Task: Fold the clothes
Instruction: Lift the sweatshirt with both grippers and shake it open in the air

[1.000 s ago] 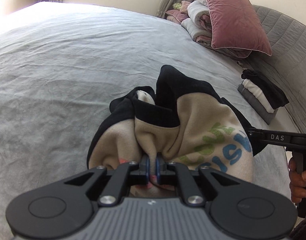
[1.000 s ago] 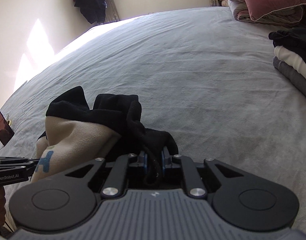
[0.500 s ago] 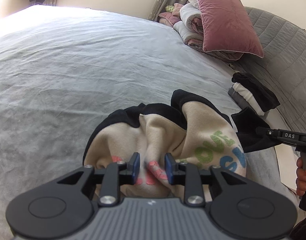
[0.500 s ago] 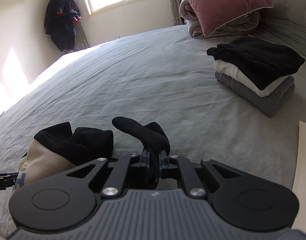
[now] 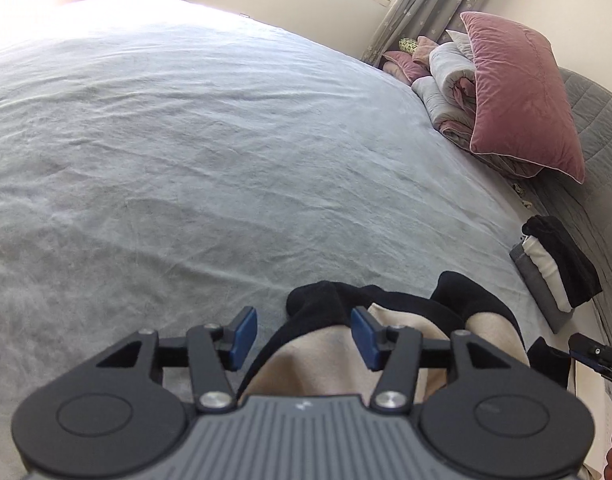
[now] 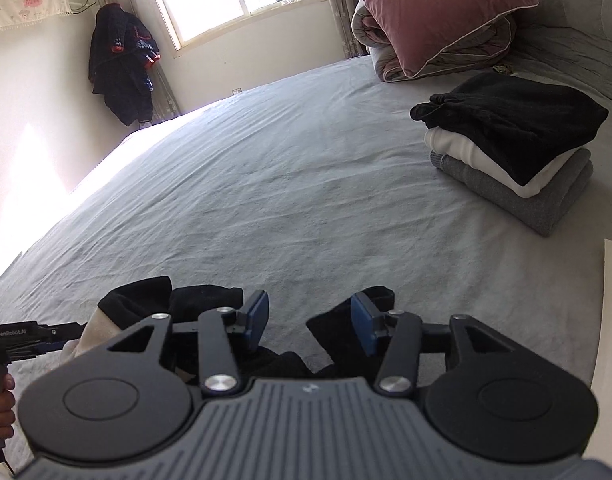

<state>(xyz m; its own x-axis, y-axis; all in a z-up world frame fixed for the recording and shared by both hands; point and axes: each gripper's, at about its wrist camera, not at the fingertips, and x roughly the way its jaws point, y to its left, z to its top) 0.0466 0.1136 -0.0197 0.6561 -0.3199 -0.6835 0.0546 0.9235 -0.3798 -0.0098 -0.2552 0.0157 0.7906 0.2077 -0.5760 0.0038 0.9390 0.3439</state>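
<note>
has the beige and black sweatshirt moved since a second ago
Yes. In the left wrist view the sweatshirt was bunched up high in shut jaws; both grippers have just been opening, and it now lies low on the grey bedspread, released.

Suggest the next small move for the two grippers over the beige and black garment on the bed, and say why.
Probably re-grip an outer edge and spread it flat. The left gripper and right gripper have just been opening and press on nothing; the beige and black garment lies bunched on the bed, not folded like the stack of folded clothes.
</note>
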